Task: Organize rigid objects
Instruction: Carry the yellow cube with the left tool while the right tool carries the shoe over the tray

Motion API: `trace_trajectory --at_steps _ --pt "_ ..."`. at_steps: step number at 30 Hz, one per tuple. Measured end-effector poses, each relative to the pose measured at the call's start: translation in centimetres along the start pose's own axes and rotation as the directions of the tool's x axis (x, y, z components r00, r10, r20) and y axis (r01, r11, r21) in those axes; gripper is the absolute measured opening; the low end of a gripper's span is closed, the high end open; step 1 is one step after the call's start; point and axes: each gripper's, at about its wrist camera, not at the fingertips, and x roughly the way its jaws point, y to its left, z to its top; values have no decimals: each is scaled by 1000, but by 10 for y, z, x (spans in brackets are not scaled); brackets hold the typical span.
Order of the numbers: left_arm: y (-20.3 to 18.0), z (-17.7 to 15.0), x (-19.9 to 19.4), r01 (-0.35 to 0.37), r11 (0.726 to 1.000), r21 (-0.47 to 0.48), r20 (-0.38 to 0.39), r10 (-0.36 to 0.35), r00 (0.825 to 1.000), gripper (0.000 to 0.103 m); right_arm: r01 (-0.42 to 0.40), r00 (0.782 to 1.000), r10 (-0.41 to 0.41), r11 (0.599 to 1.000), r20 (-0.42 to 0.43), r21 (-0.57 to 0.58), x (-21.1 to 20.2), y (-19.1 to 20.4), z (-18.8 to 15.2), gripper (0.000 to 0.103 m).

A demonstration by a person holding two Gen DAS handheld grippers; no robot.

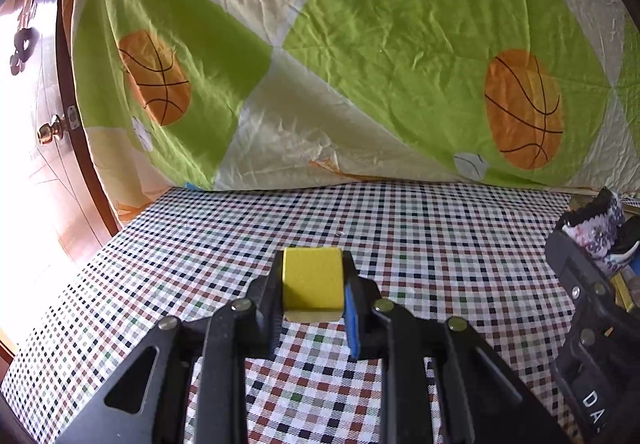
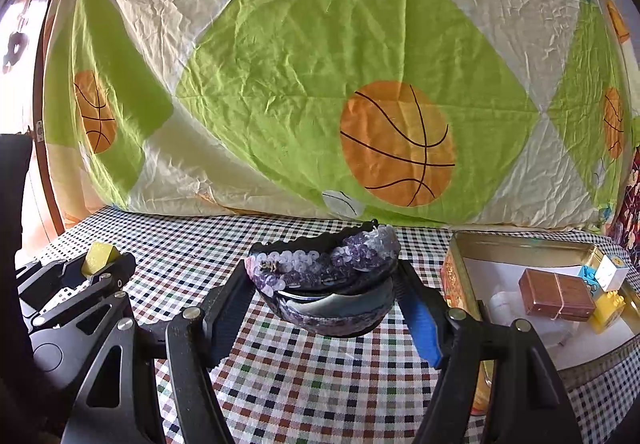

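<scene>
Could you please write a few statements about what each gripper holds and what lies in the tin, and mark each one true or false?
1. The left gripper is shut on a yellow foam block. True.
2. The right gripper is open and holds nothing. False: it is shut on a purple sequined hair clip.
3. The open metal tin stands to the right of the right gripper on the checkered tablecloth. True.
4. The tin holds nothing. False: it holds a brown box and toy bricks.
5. The cloth behind the table is plain white. False: the hanging quilt shows green diamonds and orange basketballs.
</scene>
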Motion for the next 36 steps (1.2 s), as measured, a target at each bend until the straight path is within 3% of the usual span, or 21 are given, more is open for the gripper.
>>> trace_trajectory --at_steps 36 --pt "-14 -10 -29 13 1000 -27 -3 -13 1000 23 24 1000 -24 999 15 -29 -37 -31 -14 72"
